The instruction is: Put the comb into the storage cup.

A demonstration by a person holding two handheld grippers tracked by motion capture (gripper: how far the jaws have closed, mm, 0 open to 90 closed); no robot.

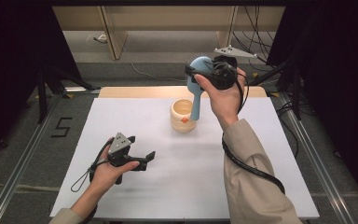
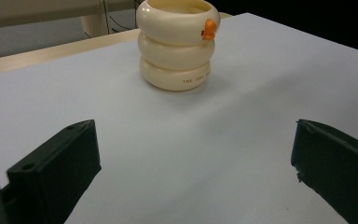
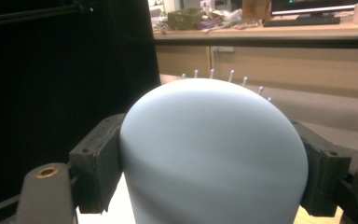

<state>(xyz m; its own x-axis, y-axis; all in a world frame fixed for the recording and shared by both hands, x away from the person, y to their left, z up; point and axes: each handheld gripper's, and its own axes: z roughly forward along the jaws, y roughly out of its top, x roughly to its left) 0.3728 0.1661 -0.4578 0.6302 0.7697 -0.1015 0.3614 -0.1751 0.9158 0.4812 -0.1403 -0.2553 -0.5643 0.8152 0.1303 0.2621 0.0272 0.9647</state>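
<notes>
A white table [image 1: 135, 196] is seen from the high view, with bare wood showing along its far edge. Near the middle of its far half a cream ringed cup [image 1: 183, 115] stands upright. The cup's three stacked rings, the small orange duck [image 2: 209, 29] at its rim and a line of print too small to be read are made out in the left gripper view, where the cup [image 2: 177, 44] is seen well beyond the jaws.

A pale blue hairbrush [image 1: 198, 81] is held aloft by the right gripper [image 1: 200, 70], above the cup and slightly behind it; the head is clamped and the handle hangs down, its tip just beside the cup's rim. Whether handle and cup touch cannot be told. In the right gripper view the rounded back of the brush head [image 3: 214, 154] is seen pressed between both jaws, with a few bristle tips showing over its top edge; the handle is hidden there. A cluttered desk is seen far behind.

The left gripper [image 1: 147, 157] is held low over the near left part of the table by the left hand [image 1: 109, 170], its jaws spread wide with nothing between them. In its own view the left gripper [image 2: 193, 172] shows only bare table between the jaws, whose bases are cut off.
</notes>
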